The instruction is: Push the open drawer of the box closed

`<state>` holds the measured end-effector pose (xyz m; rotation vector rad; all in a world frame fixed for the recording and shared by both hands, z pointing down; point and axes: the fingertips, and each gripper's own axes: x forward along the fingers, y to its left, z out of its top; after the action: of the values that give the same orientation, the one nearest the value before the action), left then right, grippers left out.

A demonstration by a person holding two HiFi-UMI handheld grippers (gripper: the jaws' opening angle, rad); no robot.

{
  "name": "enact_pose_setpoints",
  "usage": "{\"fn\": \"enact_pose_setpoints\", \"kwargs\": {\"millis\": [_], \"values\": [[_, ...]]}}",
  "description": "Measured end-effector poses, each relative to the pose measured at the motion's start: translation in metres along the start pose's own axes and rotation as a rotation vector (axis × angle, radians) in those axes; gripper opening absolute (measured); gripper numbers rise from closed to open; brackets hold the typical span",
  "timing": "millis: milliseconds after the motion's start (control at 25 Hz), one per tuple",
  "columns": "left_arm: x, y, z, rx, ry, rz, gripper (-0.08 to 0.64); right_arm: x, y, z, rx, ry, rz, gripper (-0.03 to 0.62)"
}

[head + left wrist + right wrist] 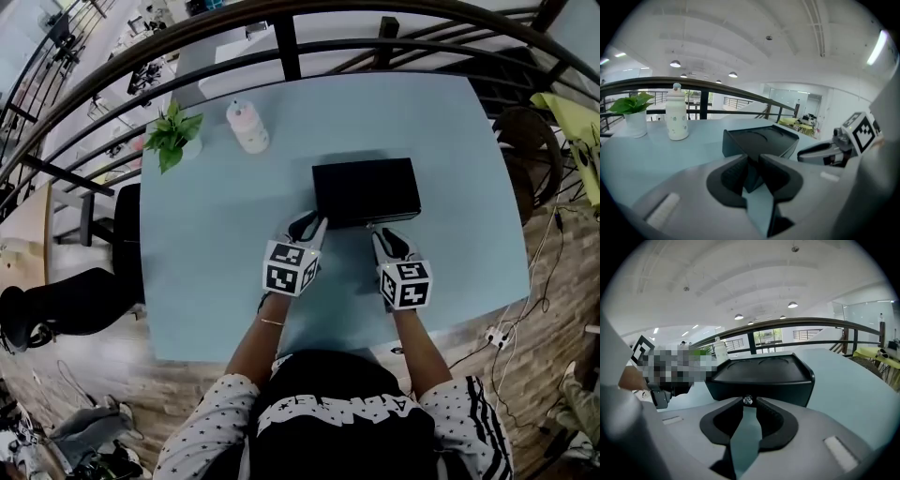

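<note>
A black box [366,187] stands at the middle of the pale blue table [216,244]. Its drawer front faces me and looks flush with the body; a small metal knob [747,400] sticks out of it. My right gripper [380,236] [749,401] is open, its fingertips on either side of the knob, and the box [761,373] fills the view just beyond. My left gripper [314,223] [752,161] is open by a narrow gap at the box's front left corner [761,140]; that corner shows through the gap.
A white bottle [247,127] [677,115] and a small potted plant [172,136] [633,110] stand at the table's far left. A dark curved railing [281,37] runs behind the table. A chair [530,155] is at the right.
</note>
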<state>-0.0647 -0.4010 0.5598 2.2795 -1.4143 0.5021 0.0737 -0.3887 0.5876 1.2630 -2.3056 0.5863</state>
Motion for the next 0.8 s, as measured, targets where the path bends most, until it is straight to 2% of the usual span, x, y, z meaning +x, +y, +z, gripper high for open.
{"fn": "enact_pose_setpoints", "kwargs": {"millis": [80, 200, 440, 800], "values": [[-0.006, 0.000, 0.004, -0.007, -0.030, 0.001, 0.000, -0.010, -0.001, 0.004, 0.005, -0.023, -0.007, 0.092], [-0.018, 0.001, 0.016, 0.035, -0.082, 0.036, 0.000, -0.021, -0.001, 0.014, 0.002, -0.060, -0.010, 0.082], [-0.055, -0.006, 0.037, 0.070, -0.160, 0.040, 0.000, -0.045, 0.010, 0.047, -0.014, -0.176, 0.004, 0.000], [-0.100, -0.025, 0.068, 0.151, -0.233, 0.039, 0.000, -0.077, 0.042, 0.105, -0.079, -0.326, 0.123, 0.000]]}}
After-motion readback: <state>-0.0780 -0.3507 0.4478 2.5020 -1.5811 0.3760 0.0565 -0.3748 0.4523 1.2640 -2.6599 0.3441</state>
